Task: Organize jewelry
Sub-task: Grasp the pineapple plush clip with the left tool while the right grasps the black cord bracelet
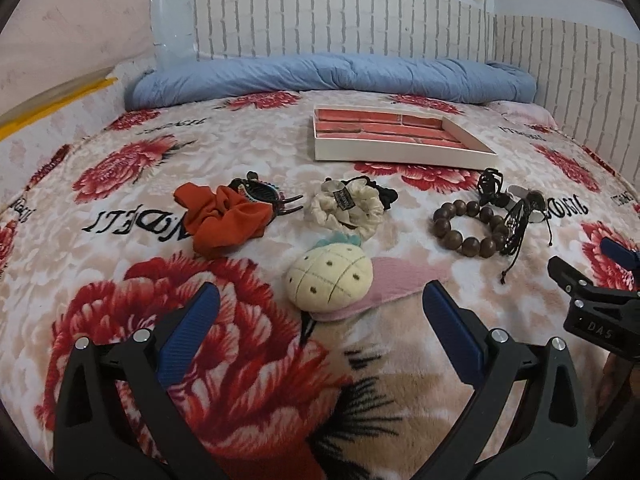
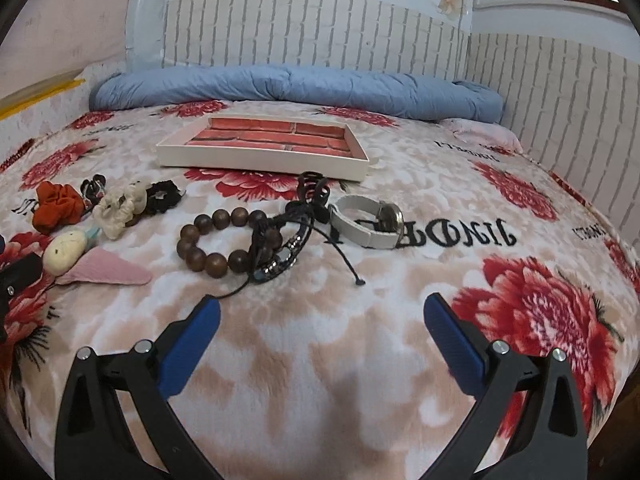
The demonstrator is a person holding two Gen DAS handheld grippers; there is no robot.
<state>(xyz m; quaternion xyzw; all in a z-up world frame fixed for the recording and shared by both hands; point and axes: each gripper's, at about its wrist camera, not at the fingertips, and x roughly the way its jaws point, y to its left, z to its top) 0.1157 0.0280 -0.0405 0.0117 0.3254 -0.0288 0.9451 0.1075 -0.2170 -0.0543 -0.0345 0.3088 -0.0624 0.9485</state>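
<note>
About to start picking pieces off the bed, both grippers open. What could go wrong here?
1. The black cord bracelet lies across the wooden bead bracelet, so lifting one may drag the other.
2. The cream scrunchie touches the black one; fingers might grab both.
3. The tray sits on a soft blanket and could tip under pressure.

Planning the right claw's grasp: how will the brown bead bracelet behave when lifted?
The bead bracelet is probably floppy: separate round beads on a string, so it will sag. Smooth beads may slip. The black cord bracelet lies across it and may drag along.
</note>
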